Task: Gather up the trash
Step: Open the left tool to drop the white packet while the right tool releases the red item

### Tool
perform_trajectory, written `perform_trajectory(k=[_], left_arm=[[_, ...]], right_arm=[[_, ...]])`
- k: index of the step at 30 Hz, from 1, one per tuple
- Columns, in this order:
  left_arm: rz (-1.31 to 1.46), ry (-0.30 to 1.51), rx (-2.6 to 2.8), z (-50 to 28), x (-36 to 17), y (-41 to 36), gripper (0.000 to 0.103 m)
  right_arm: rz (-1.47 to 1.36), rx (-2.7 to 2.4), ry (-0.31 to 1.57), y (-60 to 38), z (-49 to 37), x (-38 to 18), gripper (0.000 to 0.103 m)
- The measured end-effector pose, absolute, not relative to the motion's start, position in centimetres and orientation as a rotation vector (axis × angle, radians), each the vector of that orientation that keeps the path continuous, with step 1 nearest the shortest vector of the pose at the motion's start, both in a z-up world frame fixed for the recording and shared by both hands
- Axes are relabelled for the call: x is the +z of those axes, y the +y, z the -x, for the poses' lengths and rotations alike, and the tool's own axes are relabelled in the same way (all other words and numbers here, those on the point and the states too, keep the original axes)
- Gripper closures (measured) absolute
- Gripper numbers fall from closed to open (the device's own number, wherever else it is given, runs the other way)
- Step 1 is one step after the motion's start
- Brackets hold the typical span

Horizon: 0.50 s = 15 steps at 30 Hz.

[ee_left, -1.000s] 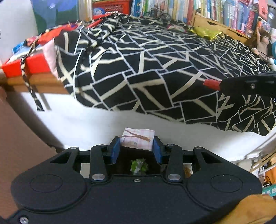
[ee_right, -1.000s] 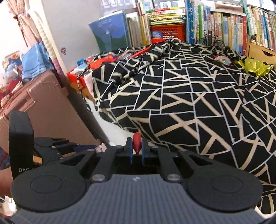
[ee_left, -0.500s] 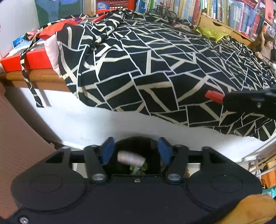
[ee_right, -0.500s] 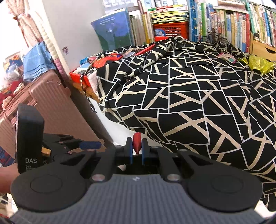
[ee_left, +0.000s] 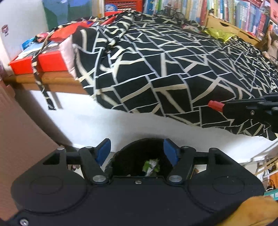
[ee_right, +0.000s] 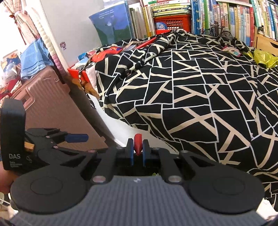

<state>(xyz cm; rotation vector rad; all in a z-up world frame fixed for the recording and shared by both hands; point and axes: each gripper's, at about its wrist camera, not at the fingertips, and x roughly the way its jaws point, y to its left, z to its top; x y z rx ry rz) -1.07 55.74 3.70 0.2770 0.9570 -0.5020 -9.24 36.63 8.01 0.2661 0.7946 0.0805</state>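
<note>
The left gripper (ee_left: 137, 149) was over a dark trash bin (ee_left: 125, 156). Its jaws were opening, and nothing was between its blue pads (ee_left: 169, 151). Down inside the bin lay a crumpled green and silver wrapper (ee_left: 151, 165). That piece of trash sat low in the bin, right below the gap between the pads.

The right gripper (ee_right: 137, 153) was squeezed tight on a small red piece (ee_right: 138, 143). The red piece stuck up between its two blue pads (ee_right: 131, 153). What the red piece was could not be told. In the left wrist view, the right gripper (ee_left: 215, 106) came in from the right side, with the red tip pointing left, in front of the hanging blanket.

In the right wrist view, the left gripper (ee_right: 76, 138) showed at the left edge, near a pink suitcase (ee_right: 52, 107).

Behind both grippers was a bed with a black blanket (ee_right: 199, 90) with cream lines. The blanket hung over the white side of the bed (ee_left: 104, 123). A yellow-green shiny bag (ee_right: 264, 58) lay on the far part of the blanket, well apart from the bin. A small pink packet (ee_right: 232, 49) lay near it. A red box (ee_left: 34, 62) sat at the corner of the bed. Shelves full of books (ee_right: 217, 15) stood at the back. A blue towel (ee_right: 34, 59) hung above the suitcase.
</note>
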Motion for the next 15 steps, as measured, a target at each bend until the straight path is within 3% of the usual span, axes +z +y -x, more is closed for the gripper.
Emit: perform_trajectory(k=[10, 11, 12, 13, 15], left_arm=[[-0.287, 0.941, -0.475, 1.2, 4.2, 56.9, 0.034], [-0.286, 0.939, -0.474, 1.1, 4.3, 57.0, 0.034], [-0.283, 0.936, -0.471, 1.1, 4.4, 57.0, 0.034], [-0.279, 0.935, -0.466, 1.0, 4.4, 57.1, 0.033], [-0.273, 0.936, -0.459, 0.9, 4.5, 57.1, 0.032]], right_arm=[[-0.223, 0.107, 0.832, 37.8, 7.6, 6.9, 0.089], [-0.221, 0.109, 0.832, 37.9, 7.5, 6.9, 0.086], [-0.218, 0.107, 0.836, 38.0, 7.3, 6.9, 0.078], [-0.217, 0.102, 0.837, 38.0, 7.2, 6.8, 0.062], [-0.224, 0.108, 0.831, 38.0, 7.1, 6.8, 0.052]])
